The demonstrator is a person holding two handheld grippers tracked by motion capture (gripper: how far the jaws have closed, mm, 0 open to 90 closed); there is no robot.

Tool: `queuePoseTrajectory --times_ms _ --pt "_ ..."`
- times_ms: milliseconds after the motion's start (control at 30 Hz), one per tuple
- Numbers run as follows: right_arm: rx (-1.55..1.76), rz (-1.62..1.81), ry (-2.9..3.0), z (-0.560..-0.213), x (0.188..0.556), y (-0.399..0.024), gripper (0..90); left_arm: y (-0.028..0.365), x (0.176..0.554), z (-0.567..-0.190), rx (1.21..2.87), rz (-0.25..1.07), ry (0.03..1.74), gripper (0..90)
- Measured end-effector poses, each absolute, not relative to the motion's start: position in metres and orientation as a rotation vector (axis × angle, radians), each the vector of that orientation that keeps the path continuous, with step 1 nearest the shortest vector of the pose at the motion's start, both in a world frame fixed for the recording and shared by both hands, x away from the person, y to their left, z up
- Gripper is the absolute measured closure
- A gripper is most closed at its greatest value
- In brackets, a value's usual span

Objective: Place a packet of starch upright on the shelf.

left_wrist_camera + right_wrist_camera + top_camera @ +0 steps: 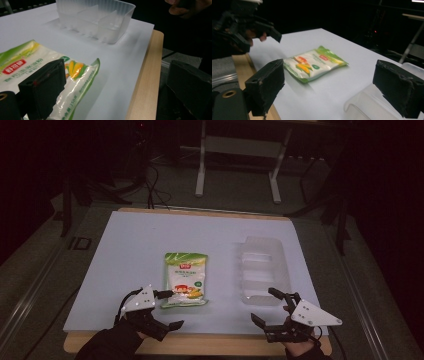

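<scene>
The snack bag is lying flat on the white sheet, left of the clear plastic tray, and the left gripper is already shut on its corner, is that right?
Not quite. The left gripper is open, its jaws wide apart at the near corner of the snack bag; the left gripper view shows this. The rest holds: the bag lies flat on the white sheet, left of the clear plastic tray.

— Dim room?
— Yes; only the sheet (150, 245) is lit, from above. Beyond it, near black.
— Blur?
— Jaws soft up close; the pouch (75, 82) beside them shows glare.
</scene>
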State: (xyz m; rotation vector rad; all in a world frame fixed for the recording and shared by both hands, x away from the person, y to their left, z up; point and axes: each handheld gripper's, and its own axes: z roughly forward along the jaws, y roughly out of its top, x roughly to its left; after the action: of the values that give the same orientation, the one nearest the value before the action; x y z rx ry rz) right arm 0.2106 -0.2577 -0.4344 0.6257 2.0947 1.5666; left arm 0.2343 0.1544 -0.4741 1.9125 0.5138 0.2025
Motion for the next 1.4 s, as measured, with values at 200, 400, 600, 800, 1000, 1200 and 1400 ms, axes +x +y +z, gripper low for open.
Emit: queuePoseTrajectory --times_ms 200,400,600,800,1000,1200,1400 --pt "0.614 1.558 2.124 -0.435 0.211 -0.256 11.4 0.159 0.246 -0.461 1.898 0.234 0.522 3.2" --pt "0.605 1.571 2.124 -0.435 0.21 -0.254 11.4 0.167 0.265 -0.452 1.877 0.269 0.562 3.9" --pt "0.603 1.579 2.116 -0.435 0.209 -0.252 10.5 0.171 0.285 -0.45 1.875 0.302 0.606 3.9" --pt "0.622 1.585 2.087 -0.434 0.21 -0.255 14.1 0.176 0.312 -0.457 1.878 0.328 0.68 3.9" --pt "0.623 1.526 2.117 -0.435 0.21 -0.257 29.0 0.183 0.338 -0.465 1.864 0.341 0.769 5.5" --pt "0.651 1.529 2.075 -0.43 0.209 -0.262 31.6 0.185 0.362 -0.474 1.852 0.328 0.88 8.2" --pt "0.604 1.515 2.083 -0.429 0.204 -0.258 29.1 0.183 0.379 -0.488 1.889 0.329 0.966 12.9"
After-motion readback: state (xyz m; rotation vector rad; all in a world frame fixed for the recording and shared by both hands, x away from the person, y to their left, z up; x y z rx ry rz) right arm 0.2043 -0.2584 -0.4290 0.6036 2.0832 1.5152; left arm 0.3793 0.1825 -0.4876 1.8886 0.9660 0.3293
